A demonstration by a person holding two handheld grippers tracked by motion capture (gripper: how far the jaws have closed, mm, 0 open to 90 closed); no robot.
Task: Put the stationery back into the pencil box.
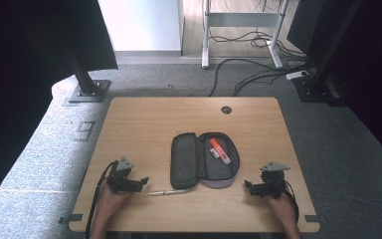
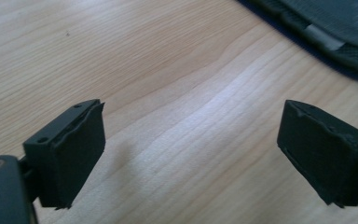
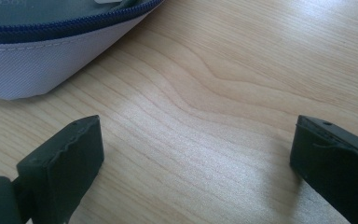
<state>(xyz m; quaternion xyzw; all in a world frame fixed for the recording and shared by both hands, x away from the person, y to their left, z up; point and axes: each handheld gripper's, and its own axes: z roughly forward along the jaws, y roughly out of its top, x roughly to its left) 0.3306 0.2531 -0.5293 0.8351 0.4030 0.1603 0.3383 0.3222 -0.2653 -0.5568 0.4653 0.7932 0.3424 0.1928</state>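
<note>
An open grey pencil case (image 1: 204,159) lies unzipped in the middle of the wooden table (image 1: 144,124), with an orange-red marker (image 1: 220,151) and a small white item inside its right half. A silver pen (image 1: 169,191) lies on the table just in front of the case's left half. My left gripper (image 1: 142,181) rests near the front left, open, pointing right toward the pen. My right gripper (image 1: 248,186) rests at the front right, open, pointing left toward the case. The case's edge (image 2: 335,32) shows beyond the left jaws, and its pale side (image 3: 51,60) beyond the right jaws.
A round cable hole (image 1: 226,109) sits near the table's far edge. Beyond the table are carpet, a black stand base (image 1: 87,89), desk legs and loose cables (image 1: 258,69). Bare wood lies between both pairs of jaws.
</note>
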